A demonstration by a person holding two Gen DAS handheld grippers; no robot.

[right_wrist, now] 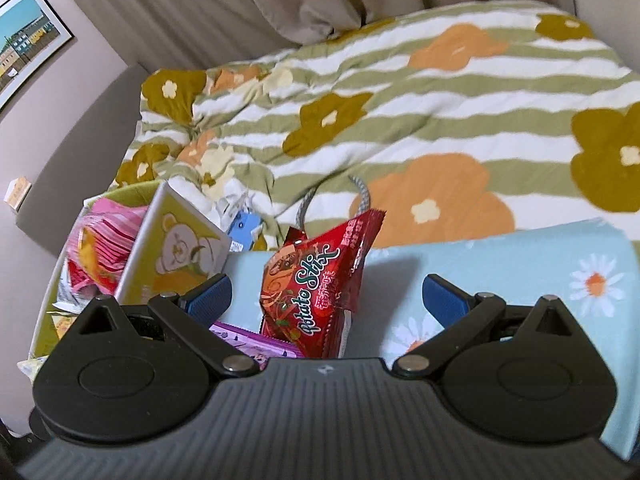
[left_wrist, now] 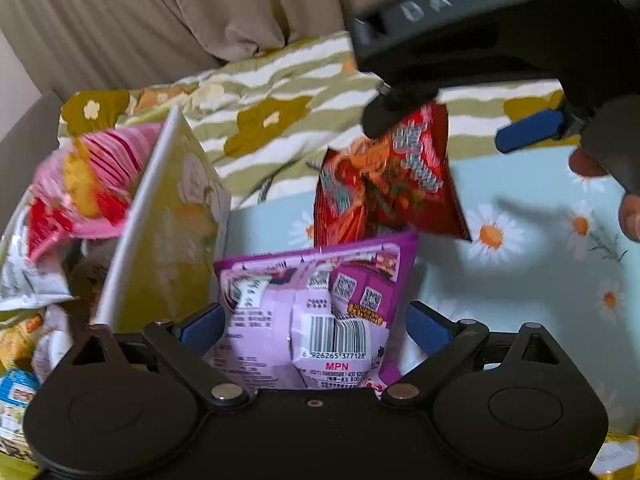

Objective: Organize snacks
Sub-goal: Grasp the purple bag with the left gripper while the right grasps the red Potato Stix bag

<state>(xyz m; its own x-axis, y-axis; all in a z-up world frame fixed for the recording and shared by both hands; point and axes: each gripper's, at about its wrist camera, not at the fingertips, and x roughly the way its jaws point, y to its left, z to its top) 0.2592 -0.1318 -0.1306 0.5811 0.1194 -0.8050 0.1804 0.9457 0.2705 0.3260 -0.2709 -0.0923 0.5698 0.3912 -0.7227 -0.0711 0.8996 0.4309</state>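
Observation:
In the left wrist view my left gripper (left_wrist: 316,326) is shut on a purple snack bag (left_wrist: 316,312) with a barcode, held between its blue pads. Beyond it a red Potato Stix bag (left_wrist: 384,184) hangs in the air under the right gripper (left_wrist: 448,128), whose blue finger (left_wrist: 528,130) stands apart. In the right wrist view the right gripper (right_wrist: 326,300) has its blue fingers wide apart, and the red bag (right_wrist: 316,284) sits between them touching neither pad. A corner of the purple bag (right_wrist: 256,342) shows below.
A yellow-green storage box with a bear picture (right_wrist: 176,248) stands at left, holding pink and red snack packs (left_wrist: 88,184). More small packs (left_wrist: 20,392) lie at far left. A light-blue daisy cloth (right_wrist: 520,264) covers the surface; a striped flower quilt (right_wrist: 400,120) lies behind.

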